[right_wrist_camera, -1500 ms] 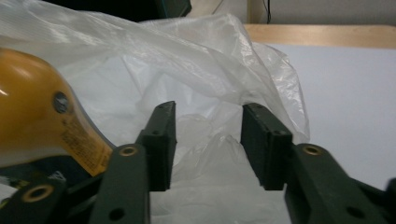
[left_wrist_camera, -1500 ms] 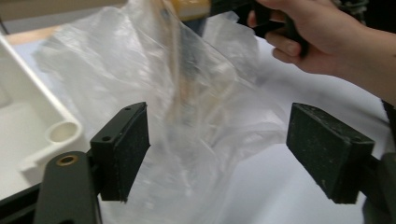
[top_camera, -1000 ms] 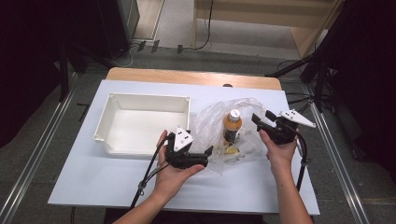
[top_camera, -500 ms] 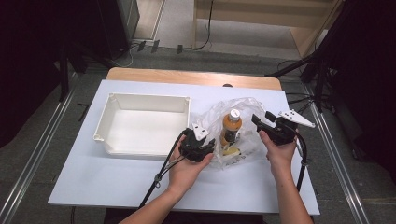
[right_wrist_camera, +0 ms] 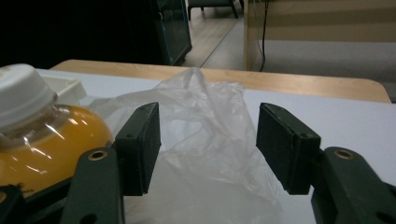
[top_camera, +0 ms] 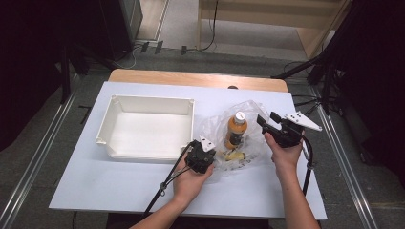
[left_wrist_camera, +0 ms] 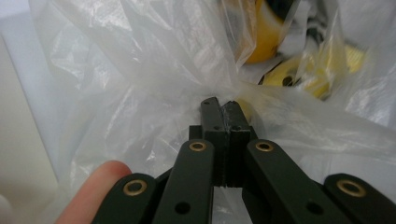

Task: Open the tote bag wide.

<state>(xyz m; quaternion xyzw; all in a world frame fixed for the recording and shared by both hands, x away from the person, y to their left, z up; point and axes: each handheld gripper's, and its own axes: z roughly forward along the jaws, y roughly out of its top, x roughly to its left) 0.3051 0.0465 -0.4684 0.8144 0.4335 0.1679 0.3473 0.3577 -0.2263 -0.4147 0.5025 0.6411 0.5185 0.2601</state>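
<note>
White table [top_camera: 119,191] carries an empty tray [top_camera: 145,145] beside a thin, crinkly, slippery plastic bag [top_camera: 215,129] holding a juice bottle [top_camera: 236,130]. Left gripper [left_wrist_camera: 222,108] has just clamped a pinch of film; right gripper [right_wrist_camera: 208,140] gapes at the far edge, best gathered by a fold.

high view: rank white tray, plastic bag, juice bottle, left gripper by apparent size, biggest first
1. white tray, clearly the largest.
2. plastic bag, crumpled; its clear edges are hard to trace.
3. and 4. juice bottle and left gripper: too alike to rank, the gripper partly hidden by the hand holding it.
</note>
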